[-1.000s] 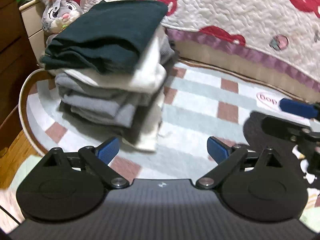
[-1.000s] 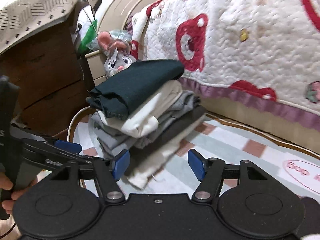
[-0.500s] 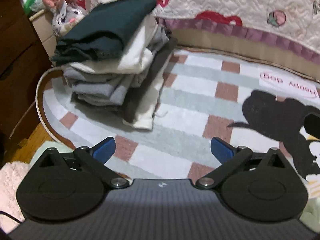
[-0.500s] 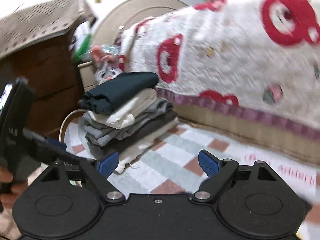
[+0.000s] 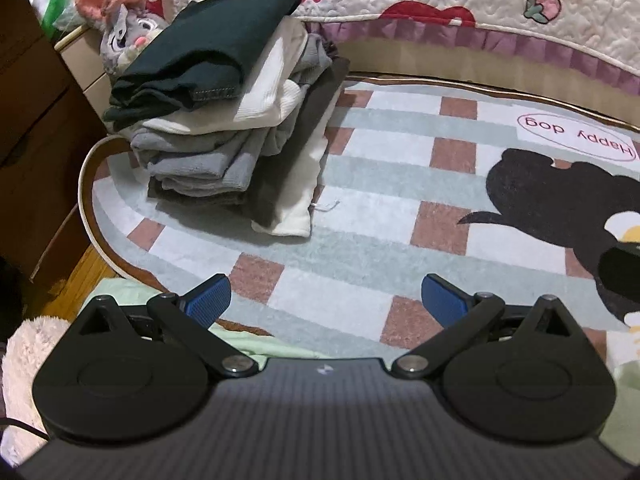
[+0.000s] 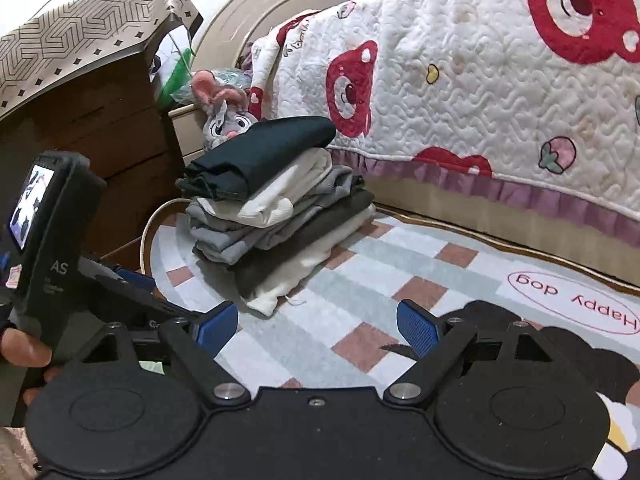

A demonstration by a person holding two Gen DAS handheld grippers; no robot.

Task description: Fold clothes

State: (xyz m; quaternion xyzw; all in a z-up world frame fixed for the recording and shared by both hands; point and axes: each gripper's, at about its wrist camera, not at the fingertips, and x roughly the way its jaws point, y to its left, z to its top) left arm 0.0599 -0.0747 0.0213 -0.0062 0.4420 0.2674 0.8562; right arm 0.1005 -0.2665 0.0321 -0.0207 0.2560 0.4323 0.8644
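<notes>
On the checked rug [image 5: 360,184], beside the bed's quilt [image 6: 480,80], the stack of folded clothes [image 5: 224,120] was seen, a dark green garment [image 6: 260,152] topmost. The left gripper [image 5: 326,300] and right gripper [image 6: 318,326] were held apart from it, spread wide, nothing between them.

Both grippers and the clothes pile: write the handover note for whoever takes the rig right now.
Left gripper: open, empty, over the checked rug.
Right gripper: open, empty, over the same rug.
Stack of folded clothes: on the rug's far left corner near the bed; dark green garment on top, white and grey layers below, leaning a little.
Done: everything in the stack is folded.
Left: no unfolded garment shows on the rug; a pale green cloth edge peeks under the left gripper, so check there.
</notes>
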